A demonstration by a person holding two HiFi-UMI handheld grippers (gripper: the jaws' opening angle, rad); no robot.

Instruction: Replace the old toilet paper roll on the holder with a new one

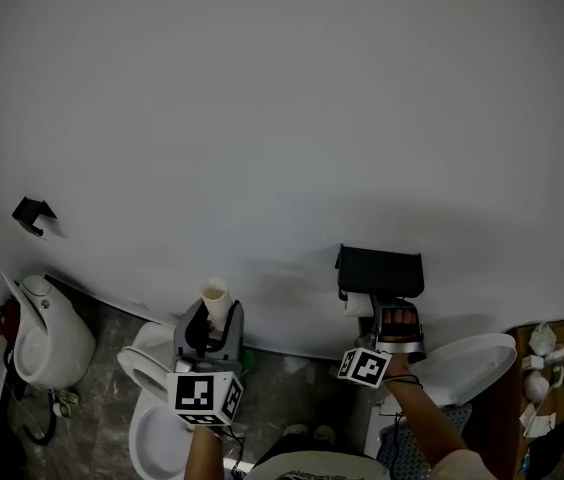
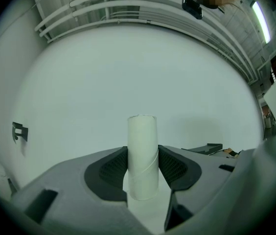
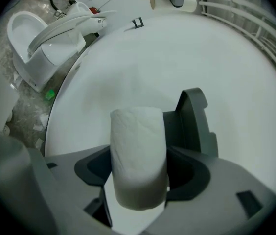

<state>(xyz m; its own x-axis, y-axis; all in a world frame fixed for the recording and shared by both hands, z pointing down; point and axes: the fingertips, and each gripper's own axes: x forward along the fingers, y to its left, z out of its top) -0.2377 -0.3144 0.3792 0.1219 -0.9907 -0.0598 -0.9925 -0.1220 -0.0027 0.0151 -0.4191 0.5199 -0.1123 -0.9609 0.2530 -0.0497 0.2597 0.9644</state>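
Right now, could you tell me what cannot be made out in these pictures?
- Bar of the holder: in the head view it is under the holder's black cover; in the right gripper view it is behind the new roll.
- Lower part of the cardboard tube: in the head view it is hidden inside the left gripper.
- Small white items at the right edge: in the head view they are too small and dark to identify.

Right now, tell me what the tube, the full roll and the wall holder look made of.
The tube looks like pale matt cardboard: a spiral seam shows. The full roll is soft white tissue, faintly textured. The wall holder is dark, smooth, flat-sided: painted metal or plastic, unclear.
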